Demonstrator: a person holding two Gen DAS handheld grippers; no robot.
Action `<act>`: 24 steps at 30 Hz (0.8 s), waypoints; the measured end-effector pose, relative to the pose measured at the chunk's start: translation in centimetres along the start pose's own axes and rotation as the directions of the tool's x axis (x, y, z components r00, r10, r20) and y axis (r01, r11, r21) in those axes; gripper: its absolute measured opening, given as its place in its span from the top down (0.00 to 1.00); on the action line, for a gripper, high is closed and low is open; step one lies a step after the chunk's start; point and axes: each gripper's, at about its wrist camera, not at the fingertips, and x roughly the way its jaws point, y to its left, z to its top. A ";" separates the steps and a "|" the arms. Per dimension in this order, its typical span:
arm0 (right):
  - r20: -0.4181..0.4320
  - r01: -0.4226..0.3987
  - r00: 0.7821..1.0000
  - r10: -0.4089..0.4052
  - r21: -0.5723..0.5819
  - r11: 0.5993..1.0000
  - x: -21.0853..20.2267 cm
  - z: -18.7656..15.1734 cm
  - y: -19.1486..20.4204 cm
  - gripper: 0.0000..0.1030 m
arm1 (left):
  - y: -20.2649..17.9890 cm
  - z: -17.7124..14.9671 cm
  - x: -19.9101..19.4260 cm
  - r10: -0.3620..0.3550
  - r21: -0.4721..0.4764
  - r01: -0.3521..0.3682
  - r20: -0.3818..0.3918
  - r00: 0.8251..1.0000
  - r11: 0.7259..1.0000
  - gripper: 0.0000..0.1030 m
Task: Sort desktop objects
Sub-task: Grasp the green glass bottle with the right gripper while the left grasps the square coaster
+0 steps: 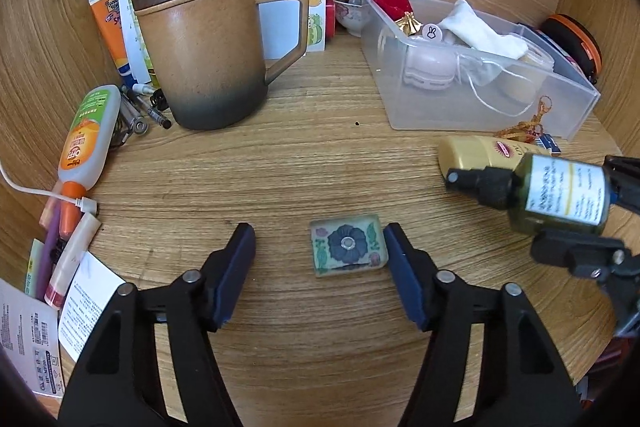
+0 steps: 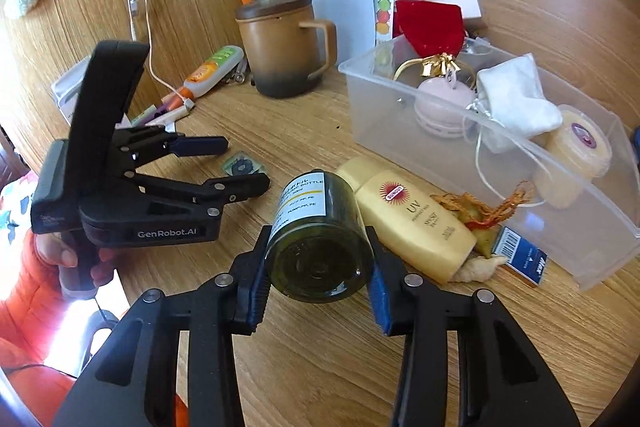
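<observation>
Hand-held gripper on the right (image 2: 318,291) is seen clamped on a dark green spray bottle (image 2: 318,243), its blue pads pressed against both sides of the glass body, the black nozzle pointing away toward the middle of the bench (image 1: 320,155). Whether the bottle is lifted clear of the wood cannot be told. Just beside it lies a yellow sunscreen tube (image 2: 408,223), touching a tangle of gold tassels (image 2: 492,211).

On the left, the other hand-held gripper (image 1: 320,247) is held parted around a small glass tile painted with a blue flower (image 1: 349,247). 1 pad sits just beside the tile's right edge; the other stands well apart, so nothing is gripped yet.

A clear plastic bin (image 1: 576,107) already holds a red pouch, a white cloth bag, a pink round case and a cream tub, which suggests sorting is partly done. Much is judged to remain: the bottle, the tile, the sunscreen, an orange-capped tube (image 1: 86,143), pens beside a lidded brown mug (image 1: 208,51), and papers at the back.
</observation>
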 end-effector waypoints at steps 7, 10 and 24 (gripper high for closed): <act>0.041 0.003 0.999 -0.004 0.035 0.999 -1.8 0.1 -1.2 0.63 | -0.2 0.0 -0.3 -0.014 0.005 0.014 -0.003 1.000 1.000 0.68; 0.056 0.022 0.998 -0.024 0.043 0.999 -2.6 0.1 -1.8 0.63 | 0.1 0.0 -0.5 -0.035 -0.013 0.035 -0.004 0.999 0.999 0.68; 0.103 0.061 0.992 -0.072 0.102 0.993 -5.4 0.2 -4.9 0.63 | -0.1 0.9 -3.0 -0.052 -0.042 0.054 0.059 0.997 0.998 0.68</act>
